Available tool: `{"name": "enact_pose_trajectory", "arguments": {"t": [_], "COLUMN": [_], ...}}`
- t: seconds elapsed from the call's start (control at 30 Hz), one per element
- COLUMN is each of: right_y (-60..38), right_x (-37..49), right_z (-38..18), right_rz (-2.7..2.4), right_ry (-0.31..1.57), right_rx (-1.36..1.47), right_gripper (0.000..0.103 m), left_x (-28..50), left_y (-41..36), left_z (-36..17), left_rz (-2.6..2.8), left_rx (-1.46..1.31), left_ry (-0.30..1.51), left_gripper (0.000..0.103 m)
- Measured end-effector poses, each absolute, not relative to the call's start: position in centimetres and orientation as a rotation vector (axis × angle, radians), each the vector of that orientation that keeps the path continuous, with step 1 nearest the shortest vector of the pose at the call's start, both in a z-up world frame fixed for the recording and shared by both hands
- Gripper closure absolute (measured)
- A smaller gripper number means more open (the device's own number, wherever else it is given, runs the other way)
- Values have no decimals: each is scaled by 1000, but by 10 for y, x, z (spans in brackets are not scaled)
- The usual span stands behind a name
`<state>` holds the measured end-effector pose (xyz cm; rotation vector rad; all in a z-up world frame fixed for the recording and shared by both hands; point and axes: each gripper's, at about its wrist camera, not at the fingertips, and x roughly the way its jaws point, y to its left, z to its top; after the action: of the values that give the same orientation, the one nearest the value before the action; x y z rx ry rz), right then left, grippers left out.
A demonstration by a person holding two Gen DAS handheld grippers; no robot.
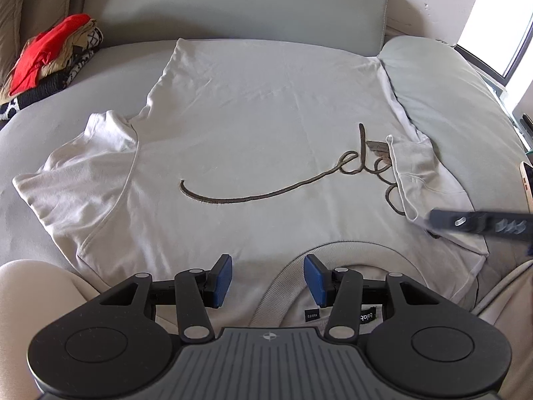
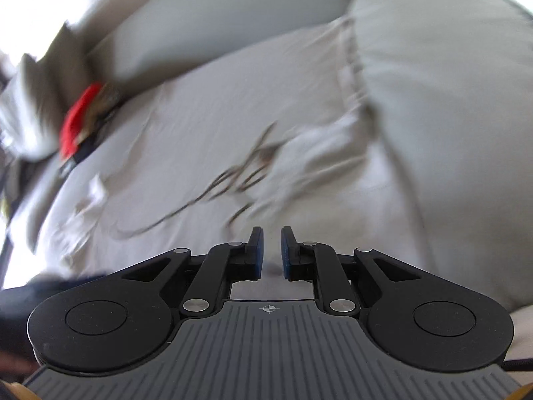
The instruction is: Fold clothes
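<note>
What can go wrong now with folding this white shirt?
The right sleeve is folded in crookedly over the lettering, so a crease may set there. The phone lies near the shirt; a sweep of the right tool might knock it. The right view is blurred, suggesting fast motion.

Motion blur is smearing the whole right wrist view ahead of the fingers, leaving the white shirt's [image 2: 213, 126] script lettering unreadable. In the left wrist view, a folded sleeve [image 1: 409, 173] is hiding the lettering's end, right of the fingers.
</note>
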<state>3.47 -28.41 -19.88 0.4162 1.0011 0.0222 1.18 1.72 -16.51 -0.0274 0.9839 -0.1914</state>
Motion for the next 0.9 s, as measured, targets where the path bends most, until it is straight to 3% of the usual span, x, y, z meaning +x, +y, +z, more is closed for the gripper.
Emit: {"name": "enact_pose_trajectory", "arguments": {"t": [0.33,0.37,0.4,0.47,0.57,0.73,0.9], "right_y": [-279,-277,-274,-266,-252,-234,-217], "right_x": [-8,-12,-12,-12,-7,-3,5], "right_z": [-178,-173,-169,-161,-153,-144,-138], "right_rz": [56,66,73,85,110,157,194], "right_ry": [1091,1076,1060,1029,1010,1009,1001], "right_rx": [415,422,418,399,374,376,392], "right_gripper": [82,79,67,53,51,51,47], "left_x": [7,7,7,5,0,-4,-1], "left_y": [13,13,13,13,17,42,103], "left_z": [-160,-161,-162,-163,-163,-155,-134], "left_rz": [-208,-210,-213,-223,-229,-188,-58], "left_rx": [-9,-9,-10,-13,-32,-92,-219], "left_ry": [993,1009,1024,1044,1054,1035,951], "left_gripper": [56,56,56,56,54,40,39]}}
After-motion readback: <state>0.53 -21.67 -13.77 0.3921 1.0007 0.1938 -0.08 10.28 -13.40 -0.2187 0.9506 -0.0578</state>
